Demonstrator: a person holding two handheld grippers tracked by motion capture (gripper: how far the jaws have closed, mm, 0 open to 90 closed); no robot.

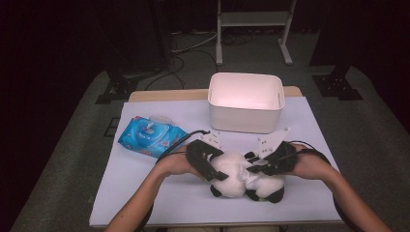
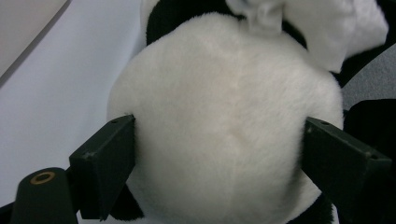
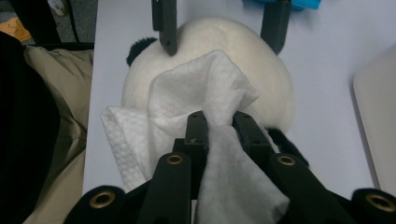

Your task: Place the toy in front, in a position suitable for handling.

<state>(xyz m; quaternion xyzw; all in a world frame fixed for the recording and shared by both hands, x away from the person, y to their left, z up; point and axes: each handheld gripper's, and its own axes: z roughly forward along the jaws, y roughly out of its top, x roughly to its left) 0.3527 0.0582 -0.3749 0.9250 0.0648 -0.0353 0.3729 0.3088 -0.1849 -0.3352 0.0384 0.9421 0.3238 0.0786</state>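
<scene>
Now the job in hand looks like wiping the panda plush toy (image 1: 241,176) with a wet wipe (image 3: 205,107), so steadiness on one side and a light touch on the other matter most. That toy lies near the front edge of the white worktop (image 1: 145,193), about midway along it. Its round white body sits between the wide-spread jaws of the left gripper (image 2: 219,163), both pads pressing into the fur at the flanks; that hold should stay as it is, firm enough to stop the toy rolling but not so hard as to dent it. On the other side, the right gripper (image 3: 219,126) has its jaws nearly together, pinching a bunched fold of the wipe, with the loose part draped over the plush.

To wipe well, I would drag the cloth in short strokes along the fur, away from the left pads, keeping the pinch tight so the wipe does not slip out. Pressing with the cloth rather than the jaw tips avoids snagging the pile. A blue wipes pack (image 1: 151,136) lies by the left edge and a white bin (image 1: 245,104) stands toward the back, both well apart from the strokes
</scene>
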